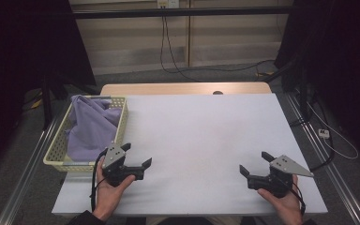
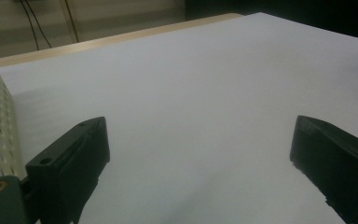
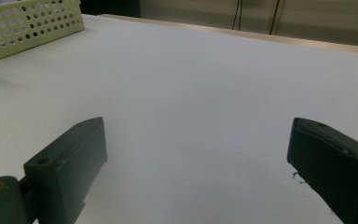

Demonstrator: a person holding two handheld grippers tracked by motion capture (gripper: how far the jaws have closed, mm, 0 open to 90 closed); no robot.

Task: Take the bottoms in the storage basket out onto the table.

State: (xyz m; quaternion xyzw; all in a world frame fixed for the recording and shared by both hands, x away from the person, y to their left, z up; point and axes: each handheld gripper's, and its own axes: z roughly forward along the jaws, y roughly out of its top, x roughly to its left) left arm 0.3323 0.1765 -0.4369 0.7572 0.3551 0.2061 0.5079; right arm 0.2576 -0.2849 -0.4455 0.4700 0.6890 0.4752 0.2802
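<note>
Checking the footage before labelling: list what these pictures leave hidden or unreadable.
- Purple cloth: its lower folds sit behind the basket wall in the high view; what lies beneath cannot be told.
- Basket: cut by the frame edge in both gripper views.
- Dark spot on the table's far wooden edge: too small to identify.
- Room sides: too dark.

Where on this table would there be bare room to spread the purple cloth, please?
The white table top is bare between the perforated cream plastic basket and its right edge, and between both tools. Crowding sits at the left edge, where the basket holds the purple cloth.
</note>
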